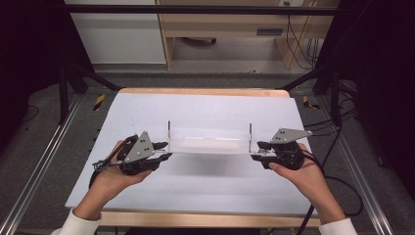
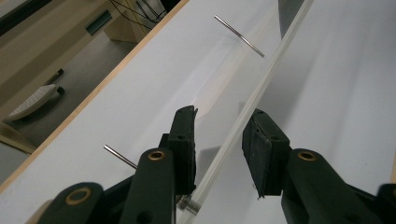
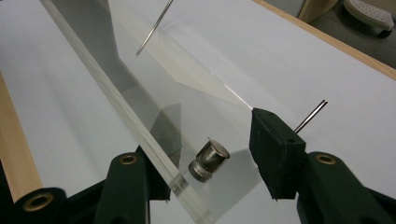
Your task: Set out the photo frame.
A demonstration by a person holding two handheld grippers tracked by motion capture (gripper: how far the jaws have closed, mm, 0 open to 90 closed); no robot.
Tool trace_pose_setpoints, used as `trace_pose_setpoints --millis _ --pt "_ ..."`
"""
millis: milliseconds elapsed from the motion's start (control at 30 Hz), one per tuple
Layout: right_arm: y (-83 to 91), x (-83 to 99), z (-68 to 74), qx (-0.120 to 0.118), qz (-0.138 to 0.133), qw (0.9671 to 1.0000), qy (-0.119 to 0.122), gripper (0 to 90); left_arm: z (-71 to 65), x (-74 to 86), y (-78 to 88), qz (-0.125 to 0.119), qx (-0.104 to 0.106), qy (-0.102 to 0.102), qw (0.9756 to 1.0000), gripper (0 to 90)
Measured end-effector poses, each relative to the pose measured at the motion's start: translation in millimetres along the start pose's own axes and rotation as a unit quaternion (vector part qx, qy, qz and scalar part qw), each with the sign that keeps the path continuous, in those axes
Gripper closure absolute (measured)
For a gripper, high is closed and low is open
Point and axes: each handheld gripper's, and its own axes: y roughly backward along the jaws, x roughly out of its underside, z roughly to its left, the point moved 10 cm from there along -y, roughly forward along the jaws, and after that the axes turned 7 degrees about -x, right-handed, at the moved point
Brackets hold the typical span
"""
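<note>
Nearest the person, the left gripper (image 1: 164, 151) and the right gripper (image 1: 259, 151) are held just above the white surface (image 1: 205, 191), one at each end of a clear acrylic plate (image 1: 208, 144) that stretches between them across the middle of the surface. In the left gripper view the plate's edge (image 2: 243, 121) is seen between the half-open jaws, with a gap to each pad, while in the right gripper view the jaws are set on either side of the plate's end beside a small metal foot (image 3: 209, 161), though whether the pads press on it cannot be told. Farther off, two thin metal rods (image 1: 169, 131) (image 1: 250, 133) are seen standing upright from the plate's rear corners.
</note>
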Motion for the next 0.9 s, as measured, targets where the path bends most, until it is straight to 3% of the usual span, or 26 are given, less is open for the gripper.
trace_pose_setpoints --millis 200,333,467,700,900 --pt "-0.2 0.9 0.1 -0.002 -0.007 1.0 0.0 49.5 1.5 -1.0 -0.3 0.007 0.01 0.003 0.9999 65.2" --pt "0.6 0.2 -3.7 0.012 -0.021 0.9996 0.01 42.6 4.9 -3.5 -1.1 0.005 0.013 0.006 0.9999 65.2" --pt "-1.5 2.9 -4.4 0.024 -0.027 0.999 0.027 41.3 9.7 -7.2 -2.3 0.002 0.018 0.013 0.9998 64.5" --pt "-0.2 -3.3 -11.9 0.044 -0.053 0.9966 0.044 55.6 17.8 -12.7 -4.5 0.009 0.029 0.019 0.9994 64.6" --pt "0.1 -10.0 -18.9 0.059 -0.064 0.9941 0.065 58.1 29.0 -20.0 -7.9 0.015 0.037 0.023 0.999 64.5"
